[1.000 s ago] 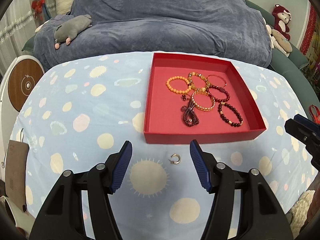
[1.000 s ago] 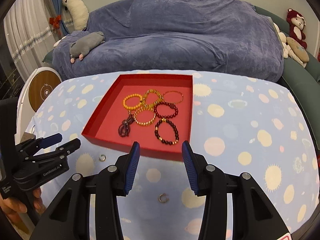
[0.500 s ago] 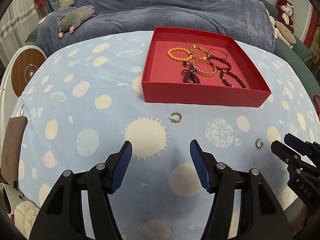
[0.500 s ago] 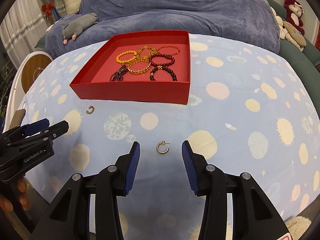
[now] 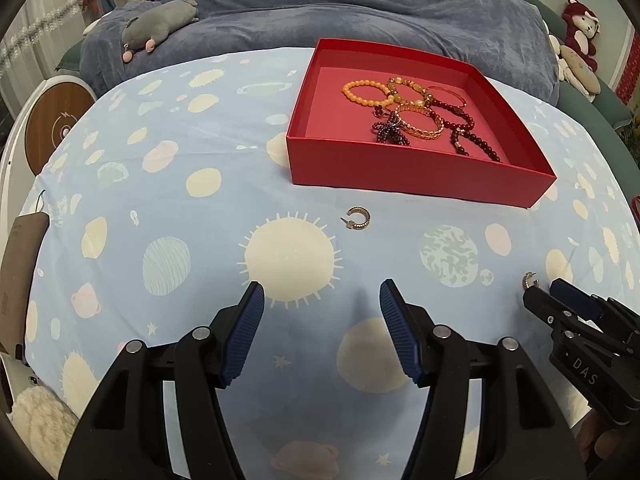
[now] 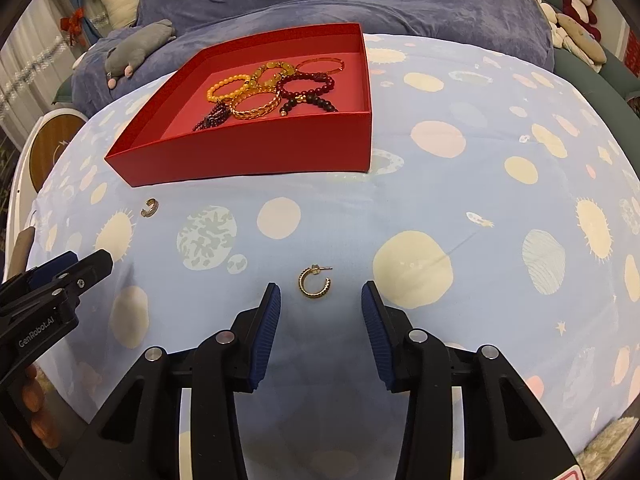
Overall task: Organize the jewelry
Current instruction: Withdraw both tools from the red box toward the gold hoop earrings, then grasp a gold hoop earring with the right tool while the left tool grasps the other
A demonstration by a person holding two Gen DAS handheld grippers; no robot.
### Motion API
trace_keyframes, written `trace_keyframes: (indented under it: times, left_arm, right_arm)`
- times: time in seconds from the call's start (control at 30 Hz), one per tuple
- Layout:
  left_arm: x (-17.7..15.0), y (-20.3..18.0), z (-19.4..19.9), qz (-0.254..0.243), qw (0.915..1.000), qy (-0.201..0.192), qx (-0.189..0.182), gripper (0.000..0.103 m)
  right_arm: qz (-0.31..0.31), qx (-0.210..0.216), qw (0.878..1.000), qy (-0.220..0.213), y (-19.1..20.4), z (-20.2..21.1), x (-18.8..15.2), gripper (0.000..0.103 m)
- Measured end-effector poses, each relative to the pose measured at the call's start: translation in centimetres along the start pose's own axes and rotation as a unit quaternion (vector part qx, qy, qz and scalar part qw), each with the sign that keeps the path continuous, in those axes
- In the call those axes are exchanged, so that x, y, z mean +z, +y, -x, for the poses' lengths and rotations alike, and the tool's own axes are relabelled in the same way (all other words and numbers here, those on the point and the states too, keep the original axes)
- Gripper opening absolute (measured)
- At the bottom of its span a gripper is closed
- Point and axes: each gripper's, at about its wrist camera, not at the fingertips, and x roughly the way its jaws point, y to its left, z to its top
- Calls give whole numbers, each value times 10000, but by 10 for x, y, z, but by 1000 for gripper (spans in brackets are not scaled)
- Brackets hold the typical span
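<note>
A red tray (image 5: 416, 180) (image 6: 248, 156) with several bead and chain bracelets (image 5: 416, 120) (image 6: 272, 88) in it sits on the planet-print cloth. Two gold hoop earrings lie on the cloth in front of it. One earring (image 5: 357, 218) (image 6: 149, 207) lies beyond my left gripper (image 5: 322, 300), which is open and empty. The other earring (image 6: 315, 282) (image 5: 530, 281) lies just ahead of my open, empty right gripper (image 6: 321, 300), almost between its fingertips. In the left wrist view the right gripper (image 5: 556, 298) shows at the right edge, touching distance from that earring.
A blue-grey covered sofa (image 5: 340, 4) with a grey plush toy (image 5: 160, 24) and other plush toys (image 6: 576, 4) stands behind the table. A round wooden-topped device (image 5: 56, 132) is at the left. The table edge runs close below both grippers.
Both grippers have pulled back and lowered toward the cloth. The right gripper has closed in on the nearer earring. Both stay open.
</note>
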Motion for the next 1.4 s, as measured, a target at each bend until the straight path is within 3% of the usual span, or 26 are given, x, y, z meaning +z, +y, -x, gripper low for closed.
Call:
trace_keyframes:
  times: [0.27,0.43,1.03,1.17,1.33,1.4]
  left_arm:
    - [0,2,-3,63,10000,35,2,57]
    - [2,3,-6,93,9999,55,12,57]
    - [36,-3,-35,412,9987,11,-284,56]
    - [41,-7,-44,429,9984,52,-371,51]
    - [41,-11,-52,359,9985,79,-399,34]
    - [40,-12,-53,307,9990,38,-335,33]
  right_arm:
    - [22,-53,10000,-62,4,-7,3,31]
    - [72,-166,9998,-119,4,-9,5,17]
    - [-50,94,9999,-128,6,-4,6,16]
    - [-87,113,9998,-120,5,-4,6,16]
    - [-143,119,9998,-93,3,-4,7,16]
    - [-157,136,9997,-99,3,-4,7,16]
